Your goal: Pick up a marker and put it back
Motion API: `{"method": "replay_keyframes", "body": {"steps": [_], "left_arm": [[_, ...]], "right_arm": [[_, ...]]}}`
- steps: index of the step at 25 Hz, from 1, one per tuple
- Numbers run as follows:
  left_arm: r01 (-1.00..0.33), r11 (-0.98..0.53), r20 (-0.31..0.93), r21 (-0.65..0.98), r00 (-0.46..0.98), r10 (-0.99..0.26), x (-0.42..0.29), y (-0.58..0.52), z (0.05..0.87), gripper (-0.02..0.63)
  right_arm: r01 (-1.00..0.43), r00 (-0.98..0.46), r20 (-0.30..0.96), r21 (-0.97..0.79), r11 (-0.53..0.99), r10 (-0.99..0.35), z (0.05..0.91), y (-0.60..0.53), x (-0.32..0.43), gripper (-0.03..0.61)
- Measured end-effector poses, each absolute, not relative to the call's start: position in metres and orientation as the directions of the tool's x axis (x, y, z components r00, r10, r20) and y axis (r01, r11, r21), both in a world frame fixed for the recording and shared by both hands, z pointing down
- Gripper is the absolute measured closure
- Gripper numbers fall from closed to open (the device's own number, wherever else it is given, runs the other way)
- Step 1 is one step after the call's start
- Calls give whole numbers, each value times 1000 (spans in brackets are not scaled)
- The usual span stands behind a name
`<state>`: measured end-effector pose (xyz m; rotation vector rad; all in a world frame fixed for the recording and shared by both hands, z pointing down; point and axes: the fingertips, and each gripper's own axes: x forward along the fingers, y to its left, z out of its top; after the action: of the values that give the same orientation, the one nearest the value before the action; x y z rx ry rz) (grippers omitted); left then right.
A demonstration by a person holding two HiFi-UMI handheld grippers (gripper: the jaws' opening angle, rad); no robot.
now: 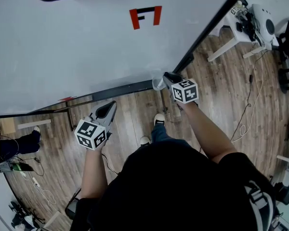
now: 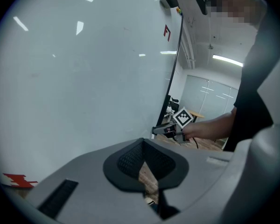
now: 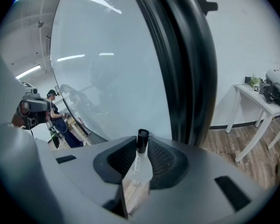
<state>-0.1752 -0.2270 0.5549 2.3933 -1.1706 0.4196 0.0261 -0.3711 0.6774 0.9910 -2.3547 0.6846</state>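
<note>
1. Fingers [image 3: 164, 158] of the right gripper [image 3: 139, 161] pinch a marker [image 3: 141, 149] between their pads. Its pale body sits in the grip and its black cap pokes out past the tips.
2. Straight ahead of those fingers stands a whiteboard [image 1: 86, 47], close by. A black frame bar [image 3: 186, 64] runs along its edge just to their right.
3. The left gripper [image 2: 144, 166] has its fingers pressed together at the tips with nothing between them. It is lower than the right fingers and to their left, well apart from the marker.
4. High on the whiteboard, well beyond both pairs of fingers, is a red mark [image 1: 145, 16].
5. Wooden floor [image 1: 135, 114] lies below the fingers. A white bench [image 1: 231, 38] stands to the right of the right fingers, past the frame bar.
</note>
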Motion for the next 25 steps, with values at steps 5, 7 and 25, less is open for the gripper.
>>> {"method": "replay_keyframes", "body": {"steps": [5,7,25], "left_arm": [[-800,-543,447,255,595,-667,-177,-221,554,601],[-800,-543,445,254,595,-669,-178,-219,552,601],[-786,-582,387,207,613,-689,-175,-190,516,601]], "right_arm": [[-753,-610,604,-241,613,-513,673,-369,26,515],[-755,-608,602,-236,612,-518,669,-367,27,515],[-760,-617,494,-172,626,-613,583,-341,37,517]]}}
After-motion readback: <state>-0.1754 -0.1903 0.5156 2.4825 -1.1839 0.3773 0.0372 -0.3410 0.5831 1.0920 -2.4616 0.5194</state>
